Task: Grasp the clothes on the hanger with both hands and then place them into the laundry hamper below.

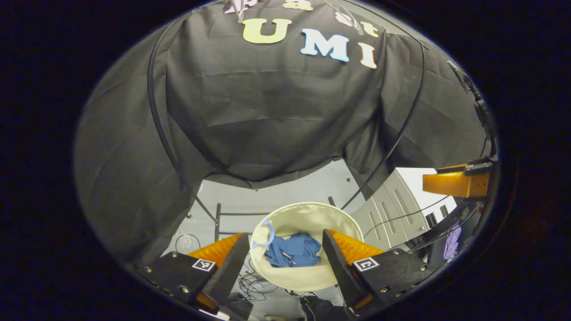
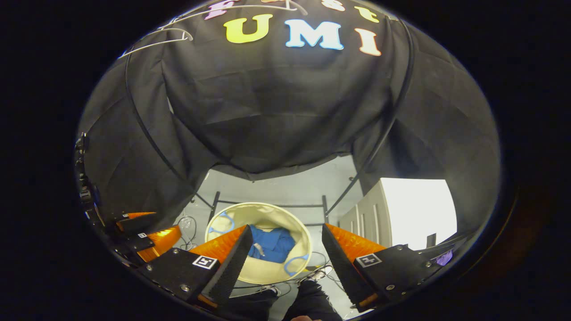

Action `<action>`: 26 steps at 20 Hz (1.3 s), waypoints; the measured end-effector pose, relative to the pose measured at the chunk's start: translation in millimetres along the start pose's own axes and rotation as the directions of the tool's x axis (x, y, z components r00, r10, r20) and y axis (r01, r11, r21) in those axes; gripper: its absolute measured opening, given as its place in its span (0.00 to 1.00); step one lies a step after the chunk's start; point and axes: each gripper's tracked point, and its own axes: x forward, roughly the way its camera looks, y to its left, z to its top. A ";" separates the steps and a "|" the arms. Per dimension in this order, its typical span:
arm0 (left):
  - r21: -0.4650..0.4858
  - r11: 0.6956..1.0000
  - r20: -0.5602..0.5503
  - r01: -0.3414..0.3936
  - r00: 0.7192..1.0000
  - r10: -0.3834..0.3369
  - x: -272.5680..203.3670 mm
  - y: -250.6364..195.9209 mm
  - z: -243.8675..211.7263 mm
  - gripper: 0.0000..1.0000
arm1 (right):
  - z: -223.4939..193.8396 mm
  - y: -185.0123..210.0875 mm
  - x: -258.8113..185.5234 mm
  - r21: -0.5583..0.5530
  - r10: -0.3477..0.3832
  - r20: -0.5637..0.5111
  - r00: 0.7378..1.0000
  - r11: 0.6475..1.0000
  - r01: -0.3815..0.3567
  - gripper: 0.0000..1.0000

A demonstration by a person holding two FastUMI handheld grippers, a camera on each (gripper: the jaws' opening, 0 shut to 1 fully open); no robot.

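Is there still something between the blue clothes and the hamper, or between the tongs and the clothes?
Nothing visible. The blue clothes already lie inside the cream hamper, beside its blue handles. The left tongs and right tongs are both open and empty above it, with only free air between them and the clothes.

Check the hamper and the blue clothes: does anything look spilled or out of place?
Nothing stands out. The blue clothes lie crumpled inside the hamper, none over its rim. Both grippers, left and right, are open above it.
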 end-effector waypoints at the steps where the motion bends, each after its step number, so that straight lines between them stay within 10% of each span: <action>1: 0.015 1.000 0.018 -0.005 1.000 0.004 -4.4 1.2 5.4 0.94 | 3.1 -10.5 -7.6 0.009 -0.022 0.019 1.000 1.000 0.022 0.96; 14: 0.027 0.995 0.298 -0.098 0.951 0.085 -63.5 -48.5 127.2 0.94 | 63.2 -119.1 -65.4 0.164 -0.056 0.245 0.968 0.986 0.016 0.96; 21: -0.107 0.982 0.414 -0.152 0.891 0.183 -110.5 -101.1 193.3 0.94 | 138.7 -176.0 -124.6 0.129 0.002 0.512 0.859 0.988 -0.080 0.92; 26: -0.204 0.959 0.566 -0.198 0.775 0.281 -180.3 -126.5 262.9 0.94 | 179.5 -212.4 -157.8 0.058 0.037 0.615 0.788 0.994 -0.092 0.95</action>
